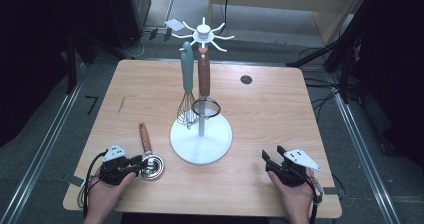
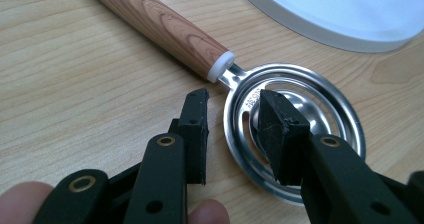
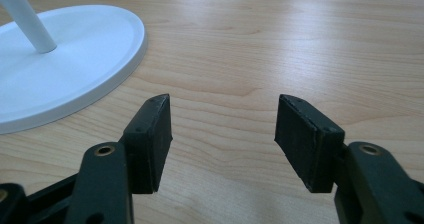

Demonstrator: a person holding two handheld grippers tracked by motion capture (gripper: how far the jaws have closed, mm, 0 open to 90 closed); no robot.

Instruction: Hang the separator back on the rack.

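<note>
a: while the left gripper (image 1: 134, 165) sits at the lower left of the high view, its jaws stand spread around the rim of the steel strainer (image 1: 152, 166); one pad (image 2: 281, 134) is inside the bowl, the other (image 2: 196, 134) outside it, and neither looks pressed against the metal.

b: so where does the strainer lie?

a: flat on the table (image 1: 270, 114), lower left of centre, with its wooden handle (image 1: 145, 137) pointing up the frame and its bowl just beside the white round base (image 1: 201, 140) of the rack (image 1: 202, 31).

b: and the right gripper (image 1: 270, 160)?

a: lower right, jaws spread wide over bare wood, nothing between them.

b: what could go wrong?

a: i'd say the thin, slick rim is the risk. if the pads close on its curved edge, the metal could squirt out or the bowl could tip up and swing by its long handle. a lift from this end puts the handle's weight far from the grip, so it may twist. it also lies close to the base, so a sideways slip could knock the rack, where a whisk (image 1: 187, 91) and a brown-handled sieve (image 1: 204, 89) hang.
</note>
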